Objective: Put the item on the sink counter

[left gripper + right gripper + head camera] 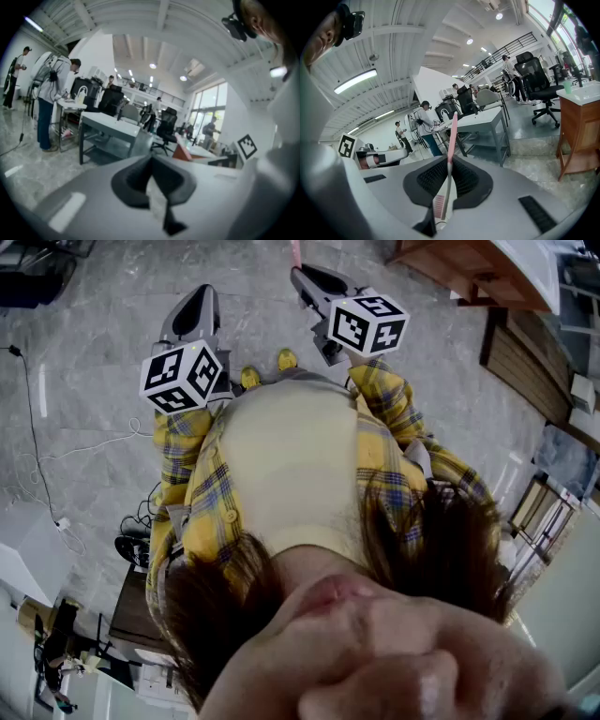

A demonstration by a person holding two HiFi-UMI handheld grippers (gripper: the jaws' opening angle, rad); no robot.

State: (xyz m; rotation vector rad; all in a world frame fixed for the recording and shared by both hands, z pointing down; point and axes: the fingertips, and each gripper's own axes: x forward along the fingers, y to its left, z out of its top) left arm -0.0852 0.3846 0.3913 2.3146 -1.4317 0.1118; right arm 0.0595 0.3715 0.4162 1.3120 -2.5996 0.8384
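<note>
A pink toothbrush stands clamped between the dark pads of my right gripper, handle pointing away and bristle head near the camera. In the head view its pink tip pokes past the right gripper, held out over the floor. The sink counter, a wooden cabinet with a white top, stands at the right; its edge shows at the head view's upper right. My left gripper is shut with nothing between its pads, and it is held beside the right one.
A green cup sits on the sink top. Grey tables and office chairs fill the room ahead, with several people standing at benches. Cables lie on the marble floor at the left.
</note>
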